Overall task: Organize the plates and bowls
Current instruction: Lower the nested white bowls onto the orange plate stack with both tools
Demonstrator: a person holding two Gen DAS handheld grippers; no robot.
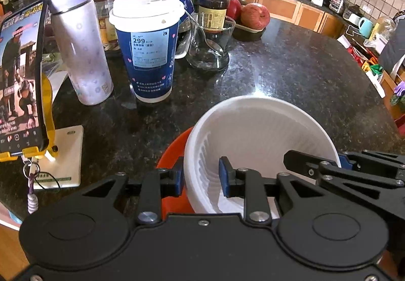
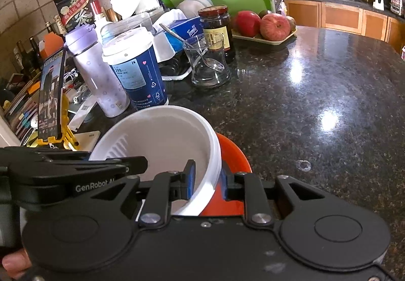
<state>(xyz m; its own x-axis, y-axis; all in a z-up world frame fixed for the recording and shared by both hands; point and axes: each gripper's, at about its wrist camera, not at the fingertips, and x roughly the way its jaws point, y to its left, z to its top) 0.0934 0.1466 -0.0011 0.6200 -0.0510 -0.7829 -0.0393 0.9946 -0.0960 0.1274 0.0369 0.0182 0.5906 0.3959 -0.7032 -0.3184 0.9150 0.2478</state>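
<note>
White bowl sits tilted in orange plate on table, near blue cup. Left tool straddles bowl's left wall, one pad outside, one inside; contact not clear. Right tool straddles bowl's right wall likewise; whether clamped, cannot tell. Glass with spoon beyond cup.

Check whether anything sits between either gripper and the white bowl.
Nothing visible does. The left gripper and the right gripper each straddle the rim of the white bowl, which sits over the orange plate.
</note>
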